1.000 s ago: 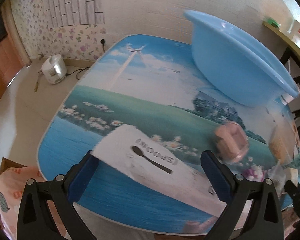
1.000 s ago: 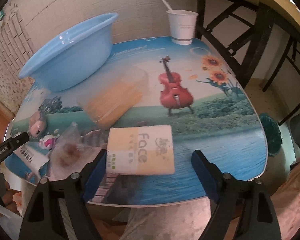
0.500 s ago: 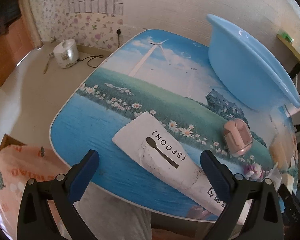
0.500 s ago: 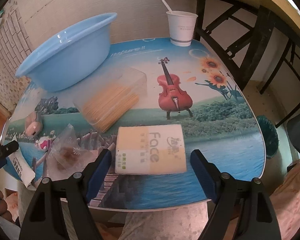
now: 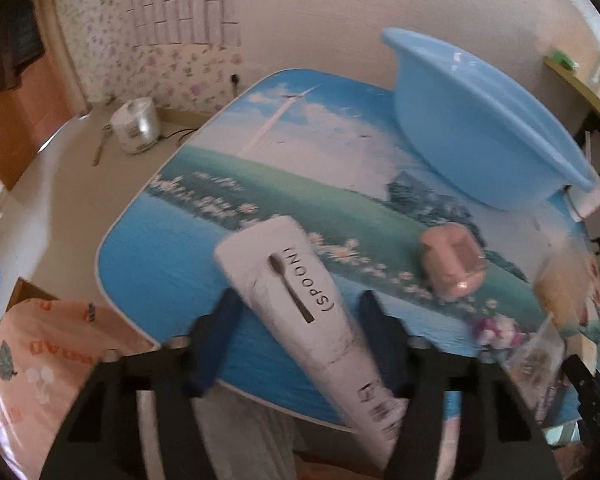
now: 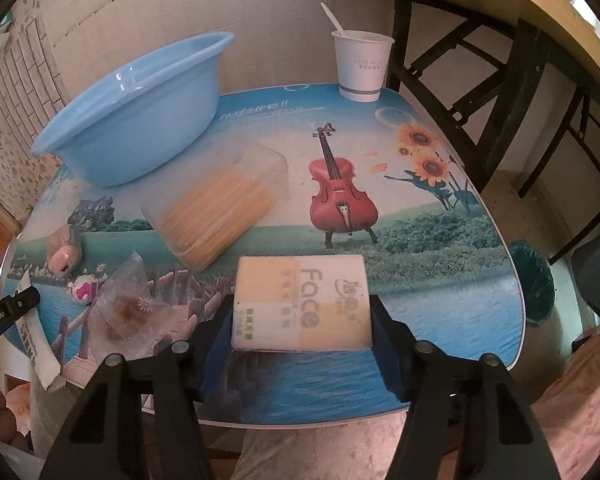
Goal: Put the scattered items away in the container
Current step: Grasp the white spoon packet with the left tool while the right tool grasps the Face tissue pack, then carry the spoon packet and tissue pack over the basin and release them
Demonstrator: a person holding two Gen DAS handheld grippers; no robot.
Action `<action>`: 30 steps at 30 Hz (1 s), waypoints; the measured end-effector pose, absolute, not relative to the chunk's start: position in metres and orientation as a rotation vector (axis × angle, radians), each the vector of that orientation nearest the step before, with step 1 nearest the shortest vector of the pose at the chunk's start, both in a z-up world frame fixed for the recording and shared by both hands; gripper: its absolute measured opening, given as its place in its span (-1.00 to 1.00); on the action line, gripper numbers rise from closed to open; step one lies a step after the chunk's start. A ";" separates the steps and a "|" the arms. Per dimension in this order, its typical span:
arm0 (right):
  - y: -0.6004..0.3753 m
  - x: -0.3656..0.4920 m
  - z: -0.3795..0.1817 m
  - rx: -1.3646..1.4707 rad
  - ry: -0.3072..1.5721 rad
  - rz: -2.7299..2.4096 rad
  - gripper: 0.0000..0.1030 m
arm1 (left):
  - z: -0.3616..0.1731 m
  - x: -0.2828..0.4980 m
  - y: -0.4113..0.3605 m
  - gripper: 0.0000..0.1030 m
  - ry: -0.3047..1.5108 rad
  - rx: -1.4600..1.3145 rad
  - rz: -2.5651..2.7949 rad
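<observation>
Right wrist view: your right tool (image 6: 302,330) is clamped on the tissue pack (image 6: 302,304), pads on its short ends, long axis crosswise. Your left tool (image 5: 296,330) straddles the spoon packet (image 5: 300,304), contact unclear. Blue basin (image 6: 128,108) lies at eleven o'clock, far across the bench (image 6: 440,288).

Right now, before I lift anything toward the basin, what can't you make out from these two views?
- Blue basin: its floor is hidden by its own wall in both views.
- Spoon packet: left wrist view is motion-blurred, so contact with the left tongs is unclear; its near end is unreadable.
- Tissue pack: the right tongs flank it; firm pinch uncertain.
- Clear sachet: contents too small.
</observation>
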State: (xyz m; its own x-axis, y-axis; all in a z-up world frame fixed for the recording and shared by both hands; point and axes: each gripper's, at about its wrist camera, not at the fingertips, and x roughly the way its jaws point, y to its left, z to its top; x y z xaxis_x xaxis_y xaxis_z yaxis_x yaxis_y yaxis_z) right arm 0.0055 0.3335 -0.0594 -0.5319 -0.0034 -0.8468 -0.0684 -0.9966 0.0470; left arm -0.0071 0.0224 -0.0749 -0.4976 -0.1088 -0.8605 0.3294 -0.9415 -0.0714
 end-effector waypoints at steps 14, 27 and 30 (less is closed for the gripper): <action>0.334 0.011 -0.054 -1.493 0.156 2.736 0.23 | -0.063 -0.008 0.018 -0.69 0.322 1.381 -2.695; 0.342 0.010 -0.027 -1.413 0.177 2.771 0.23 | -0.037 -0.005 0.008 -0.82 0.325 1.300 -2.826; 0.338 0.009 -0.020 -1.397 0.174 2.791 0.23 | -0.026 -0.005 0.005 -0.84 0.323 1.265 -2.848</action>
